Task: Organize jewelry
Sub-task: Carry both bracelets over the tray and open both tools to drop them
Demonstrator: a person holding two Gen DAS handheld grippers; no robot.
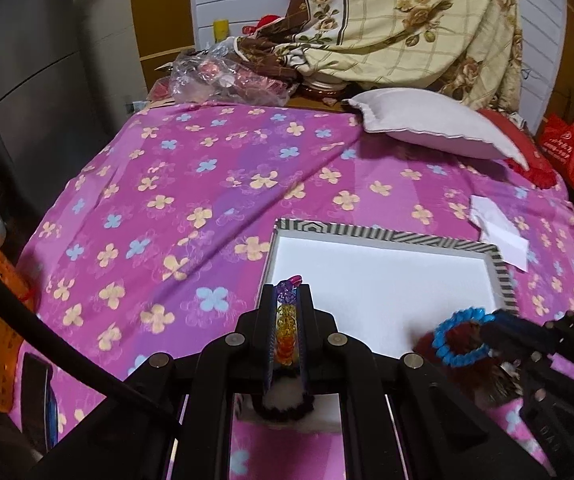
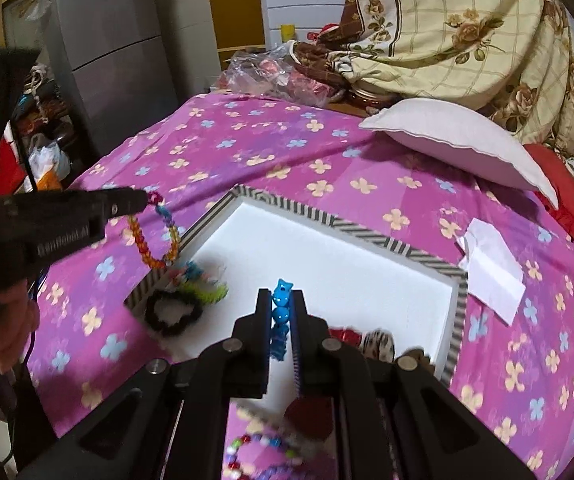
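Observation:
My left gripper is shut on a rainbow bead bracelet; in the right wrist view it holds the bracelet hanging above the left edge of the white tray with a striped rim. My right gripper is shut on a blue bead bracelet above the tray's near part; in the left wrist view the blue bracelet hangs as a ring from that gripper. A black and white fuzzy hair tie and a green fuzzy piece lie in the tray's left corner.
The tray sits on a bed with a pink flowered sheet. A white pillow, a folded white paper, a plastic bag and a heaped quilt lie beyond. A beaded bracelet and a red piece lie near me.

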